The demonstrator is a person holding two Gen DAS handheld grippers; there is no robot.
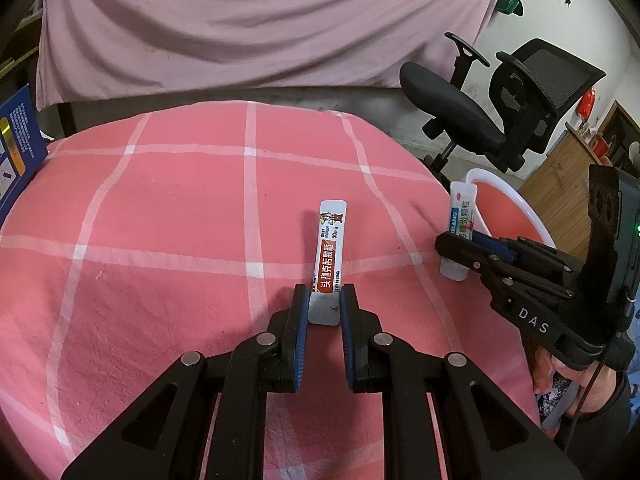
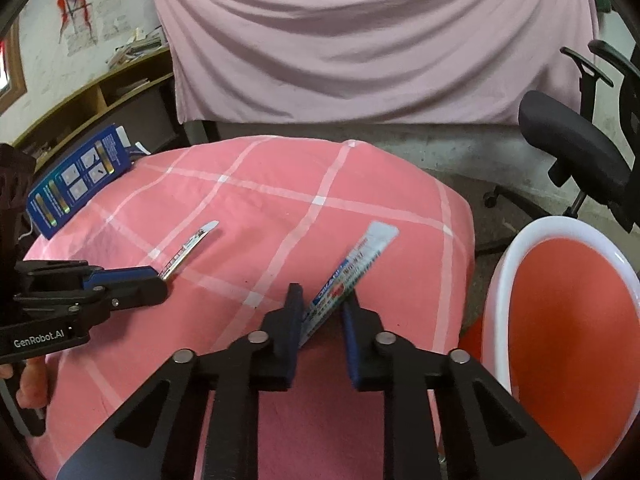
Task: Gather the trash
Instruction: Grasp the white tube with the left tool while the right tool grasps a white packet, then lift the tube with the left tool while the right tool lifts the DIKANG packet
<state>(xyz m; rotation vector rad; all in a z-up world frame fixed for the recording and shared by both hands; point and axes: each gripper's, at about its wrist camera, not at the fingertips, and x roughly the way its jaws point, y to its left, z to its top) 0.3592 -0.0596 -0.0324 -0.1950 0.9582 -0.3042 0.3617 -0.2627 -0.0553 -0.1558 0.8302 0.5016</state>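
Near the table edge (image 2: 460,216), each tool (image 1: 324,306) (image 2: 322,304) grips a sachet (image 1: 330,248) (image 2: 348,276).

Blue box (image 1: 18,148): cut off by the left edge in the left wrist view. White sachet (image 1: 329,260): near end hidden between the left tool's (image 1: 324,308) pads. Second sachet (image 2: 346,276): lower end hidden between the right tool's (image 2: 320,308) fingers; small print too tilted to read. Orange bin (image 2: 568,320): cut by the right edge; bottom out of sight. Office chair (image 2: 580,148): partly cropped.
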